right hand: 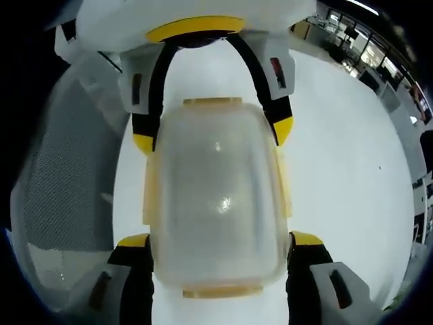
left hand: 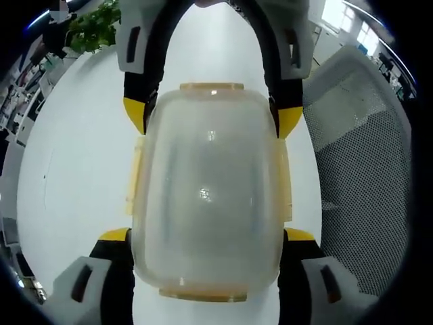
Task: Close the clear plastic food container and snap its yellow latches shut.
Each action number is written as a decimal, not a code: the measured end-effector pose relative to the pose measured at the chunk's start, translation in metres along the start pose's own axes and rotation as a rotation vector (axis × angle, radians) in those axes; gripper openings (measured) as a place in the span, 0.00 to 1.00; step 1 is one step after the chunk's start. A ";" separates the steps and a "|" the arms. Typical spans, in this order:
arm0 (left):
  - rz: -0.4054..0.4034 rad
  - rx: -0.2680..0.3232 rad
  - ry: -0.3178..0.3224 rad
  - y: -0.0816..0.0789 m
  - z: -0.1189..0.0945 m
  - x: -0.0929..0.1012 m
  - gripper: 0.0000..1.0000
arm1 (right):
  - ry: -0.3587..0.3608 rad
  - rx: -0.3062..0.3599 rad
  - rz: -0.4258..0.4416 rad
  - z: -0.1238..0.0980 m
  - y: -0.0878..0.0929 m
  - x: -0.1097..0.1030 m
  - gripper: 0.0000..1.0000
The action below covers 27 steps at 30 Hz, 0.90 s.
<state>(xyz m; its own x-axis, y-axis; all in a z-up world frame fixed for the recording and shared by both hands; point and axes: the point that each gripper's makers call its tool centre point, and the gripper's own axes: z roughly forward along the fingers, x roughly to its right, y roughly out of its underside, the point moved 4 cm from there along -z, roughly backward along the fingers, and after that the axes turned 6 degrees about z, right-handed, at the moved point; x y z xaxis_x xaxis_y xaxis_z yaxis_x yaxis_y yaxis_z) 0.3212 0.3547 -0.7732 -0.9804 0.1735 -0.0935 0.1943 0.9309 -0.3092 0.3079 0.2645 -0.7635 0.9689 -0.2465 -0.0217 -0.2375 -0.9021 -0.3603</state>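
The clear plastic food container lies lid-up on the white table, seen from above. Yellow latches show at its two ends and along its long sides. My left gripper straddles the near end, jaws wide apart and close against the walls. My right gripper straddles the far end the same way. In the right gripper view the container sits between my right gripper below and the left gripper above. Both are open.
A grey mesh chair back stands close beside the table, and in the right gripper view the chair is on the left. A green plant is at the table's far side. Bare white tabletop surrounds the container.
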 end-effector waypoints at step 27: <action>-0.017 -0.002 -0.015 0.030 -0.011 0.010 0.89 | -0.009 -0.007 -0.011 0.013 -0.031 -0.010 0.83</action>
<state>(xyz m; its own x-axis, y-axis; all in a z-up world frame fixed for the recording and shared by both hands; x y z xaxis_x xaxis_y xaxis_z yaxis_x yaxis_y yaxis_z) 0.3173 0.3881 -0.7726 -0.9829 0.1533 -0.1021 0.1778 0.9344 -0.3087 0.3068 0.2991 -0.7644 0.9719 -0.2338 -0.0259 -0.2277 -0.9072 -0.3538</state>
